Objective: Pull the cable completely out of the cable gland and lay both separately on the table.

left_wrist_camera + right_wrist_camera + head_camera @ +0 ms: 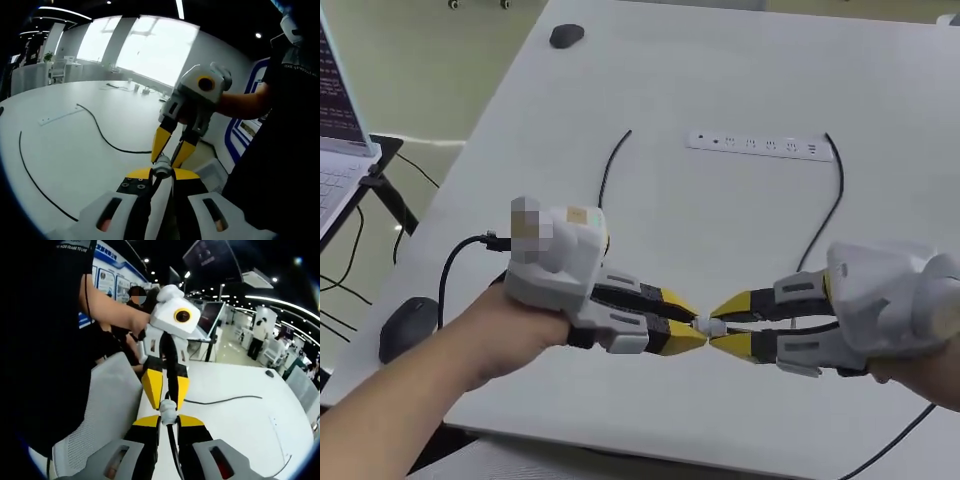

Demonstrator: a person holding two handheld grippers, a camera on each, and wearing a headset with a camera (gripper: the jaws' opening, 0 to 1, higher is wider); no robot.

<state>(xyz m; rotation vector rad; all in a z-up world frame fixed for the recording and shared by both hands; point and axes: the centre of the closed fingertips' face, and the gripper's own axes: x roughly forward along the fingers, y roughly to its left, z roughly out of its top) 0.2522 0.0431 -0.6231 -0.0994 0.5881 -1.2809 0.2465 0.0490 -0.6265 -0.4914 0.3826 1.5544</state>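
Left gripper [695, 327]: hovering above the white table [720, 230], its yellow-tipped jaws pinching shut on one end of the cable gland [168, 412].
Black cable [100, 131]: lying in a curve across the table and running toward the meeting jaw tips.
Cable gland: small and white, hanging in the air between the two grippers, clear of the table; the cable is seemingly not yet out.
Right gripper [720, 325]: facing the left one tip to tip, its jaws pinching the gland's other end.
Doing the pull well: one gripper should probably be clamping the cable itself, just beside the gland's mouth, while the other is holding the gland body. The two should then be drawing apart in a straight line along the gland, steadily and without kinking the cable.
Hard to make out: the jaw tips are covering much of the tiny gland. A dark strand is running back between the right gripper's jaws in its own view. I cannot tell whether that is the cable, or how much cable is sitting inside.
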